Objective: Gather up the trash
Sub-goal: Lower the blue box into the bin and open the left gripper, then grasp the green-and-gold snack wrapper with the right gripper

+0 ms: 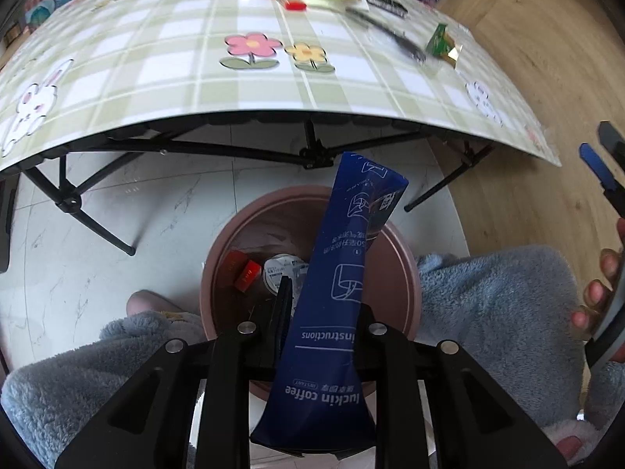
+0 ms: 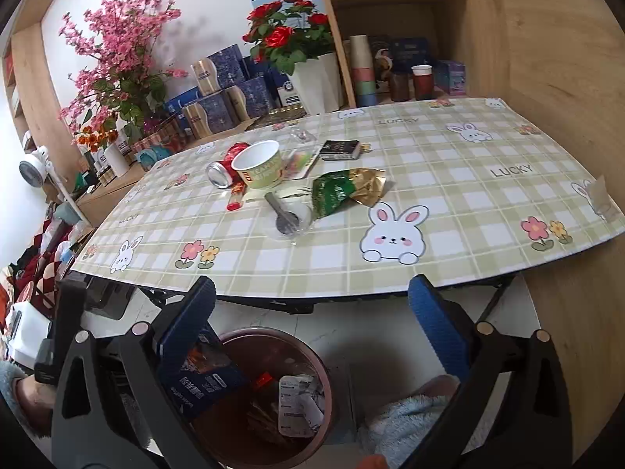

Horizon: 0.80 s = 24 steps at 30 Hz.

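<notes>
Nearest to us, our left gripper [image 1: 326, 336] pinches a blue coffee sachet [image 1: 340, 293] between its fingers, the sachet's long axis running from about 6 o'clock up toward 12 in the left wrist view, its far end tipped slightly to 1 o'clock. Directly beyond and below it sits the brown trash bin [image 1: 406, 273], its mouth open under the sachet, so we judge that letting go here would drop the sachet inside; the left hand is the nearer one for that. Already in the bin we see a red packet [image 1: 247, 273] and a white lid [image 1: 283, 273]. Our right gripper [image 2: 312, 312] is spread wide and holds nothing, hovering near the table edge with the bin at 6 o'clock. Farther off, at 12 o'clock on the checked table [image 2: 468, 195], lie the remaining pieces: a green and gold wrapper [image 2: 343, 191], a spoon [image 2: 283, 211], a paper cup [image 2: 259, 164], a tipped can [image 2: 220, 172], a red tube [image 2: 236, 197] and a dark box [image 2: 340, 149]. The bin's near rim is cut off behind our gripper, and the clear plastic beside the cup is hard to make out.
</notes>
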Tool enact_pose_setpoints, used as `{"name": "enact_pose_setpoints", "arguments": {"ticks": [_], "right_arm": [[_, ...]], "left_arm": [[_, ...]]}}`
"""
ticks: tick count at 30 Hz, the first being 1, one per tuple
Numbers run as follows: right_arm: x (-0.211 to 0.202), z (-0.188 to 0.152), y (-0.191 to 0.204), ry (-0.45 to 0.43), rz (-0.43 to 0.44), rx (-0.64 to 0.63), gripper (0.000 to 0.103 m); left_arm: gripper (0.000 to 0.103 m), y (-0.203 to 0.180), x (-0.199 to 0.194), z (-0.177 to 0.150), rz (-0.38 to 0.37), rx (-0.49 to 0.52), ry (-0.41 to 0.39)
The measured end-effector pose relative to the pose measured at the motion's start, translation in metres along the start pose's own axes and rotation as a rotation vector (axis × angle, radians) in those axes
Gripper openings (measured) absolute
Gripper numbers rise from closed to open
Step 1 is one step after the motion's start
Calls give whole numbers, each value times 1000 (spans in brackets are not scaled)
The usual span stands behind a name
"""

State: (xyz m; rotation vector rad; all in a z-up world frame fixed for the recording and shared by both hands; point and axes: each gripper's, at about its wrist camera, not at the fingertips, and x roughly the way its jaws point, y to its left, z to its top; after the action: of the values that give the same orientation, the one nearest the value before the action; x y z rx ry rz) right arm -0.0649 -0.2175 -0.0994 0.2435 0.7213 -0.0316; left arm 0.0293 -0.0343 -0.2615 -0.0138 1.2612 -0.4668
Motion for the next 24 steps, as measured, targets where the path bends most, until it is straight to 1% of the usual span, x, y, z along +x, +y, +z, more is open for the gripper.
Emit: {"name": "enact_pose_setpoints", "arguments": {"ticks": [3,5,6,7,8,10,11,13,16,20,24], "right_arm": [[-2,-1,-4,2,-4,7,97],[-3,-2,-6,4,-6,11,97],[-4,-3,-6,2,-5,12,97],[-4,-3,-6,-1,-7,13,97],[-5,-3,-6,-5,-9,14,97],[-7,-3,-5,-19,-11,12,97],[-7,-3,-4,-22,-12,10,97],[-5,-3,-2,-19,-17,7,97],[-1,-5,-1,-17,-22,14,97],[5,-10,-1,8,5,47,97],[14,-18,2,44,17,71,97]], "left_arm": [[21,-4,7,0,-1,15,15],[29,-7,8,1,-16,21,9],[46,-9,4,1,-53,32,-14],[68,-10,0,0,-76,36,-36],[74,-10,-6,0,-92,34,-67],[79,-7,-18,-2,-104,13,-125],[82,-4,-24,-2,-87,-4,-149],[93,0,-36,-6,-43,-30,-207],[95,11,-50,-15,47,-96,-280],[96,23,-68,-24,102,-175,-359],[97,24,-76,-27,140,-182,-391]]}}
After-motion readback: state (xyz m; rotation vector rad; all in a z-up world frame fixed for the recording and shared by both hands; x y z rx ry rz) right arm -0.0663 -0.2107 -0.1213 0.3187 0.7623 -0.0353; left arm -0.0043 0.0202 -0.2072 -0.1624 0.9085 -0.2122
